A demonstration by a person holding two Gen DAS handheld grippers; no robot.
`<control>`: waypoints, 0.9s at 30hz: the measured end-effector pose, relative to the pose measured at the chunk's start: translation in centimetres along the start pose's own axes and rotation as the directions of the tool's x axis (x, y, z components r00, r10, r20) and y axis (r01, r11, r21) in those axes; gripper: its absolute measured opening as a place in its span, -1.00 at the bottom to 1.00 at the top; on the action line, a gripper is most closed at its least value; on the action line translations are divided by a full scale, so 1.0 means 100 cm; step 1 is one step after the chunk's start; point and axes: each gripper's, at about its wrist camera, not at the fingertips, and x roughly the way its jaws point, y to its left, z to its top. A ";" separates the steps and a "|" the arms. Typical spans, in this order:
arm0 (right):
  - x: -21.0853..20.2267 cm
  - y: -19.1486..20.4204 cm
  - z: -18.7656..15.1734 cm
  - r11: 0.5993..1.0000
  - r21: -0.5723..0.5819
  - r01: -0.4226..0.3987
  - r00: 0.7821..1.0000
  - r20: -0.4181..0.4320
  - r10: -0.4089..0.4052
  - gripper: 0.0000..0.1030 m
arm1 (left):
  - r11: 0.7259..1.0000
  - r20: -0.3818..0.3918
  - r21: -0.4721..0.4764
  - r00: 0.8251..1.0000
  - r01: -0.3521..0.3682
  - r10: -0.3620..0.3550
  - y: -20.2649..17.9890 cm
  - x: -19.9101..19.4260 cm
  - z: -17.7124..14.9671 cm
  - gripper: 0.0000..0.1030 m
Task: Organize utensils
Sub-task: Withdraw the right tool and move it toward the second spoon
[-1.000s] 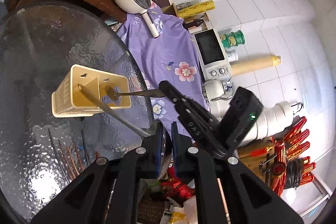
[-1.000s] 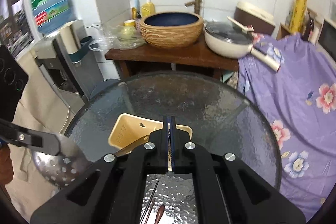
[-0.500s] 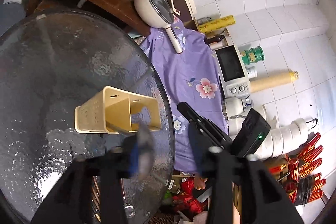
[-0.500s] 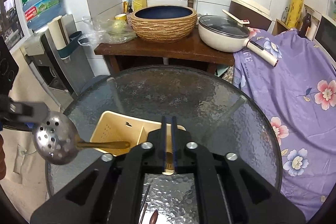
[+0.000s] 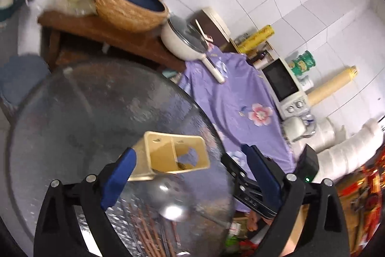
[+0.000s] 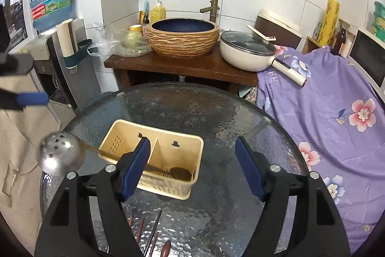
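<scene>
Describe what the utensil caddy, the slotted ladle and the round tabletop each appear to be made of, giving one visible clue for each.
Utensil caddy: probably moulded plastic, matte cream; thin one-piece walls with punched drain slots.
Slotted ladle: metal, likely stainless steel for the bowl, which is shiny with bright highlights and drilled holes; the handle looks brassy.
Round tabletop: textured glass, translucent, with a pebbled surface that glints.

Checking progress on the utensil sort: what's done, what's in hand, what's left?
Done: two utensils sit in the yellow caddy: the slotted skimmer with its head hanging out over the left rim, and a spoon lying in the bottom. In hand: nothing; left gripper and right gripper are both open. Left: the chopsticks and other utensils lying on the glass table near the camera.
</scene>
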 end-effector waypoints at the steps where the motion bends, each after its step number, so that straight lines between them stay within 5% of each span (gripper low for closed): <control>1: -0.004 0.000 -0.005 1.000 0.000 -0.012 1.000 0.006 0.012 0.41 | 1.000 0.017 0.024 1.000 -0.013 0.012 -0.002 -0.006 -0.004 0.79; 12: -0.058 0.011 -0.080 0.998 -0.034 -0.043 0.997 0.066 0.045 0.41 | 0.964 0.179 0.199 0.974 -0.175 0.140 -0.008 -0.045 -0.088 0.89; 27: -0.089 0.042 -0.243 0.996 -0.061 -0.062 0.997 -0.044 0.060 0.39 | 0.923 0.093 0.280 0.964 -0.265 0.249 0.028 -0.017 -0.247 0.88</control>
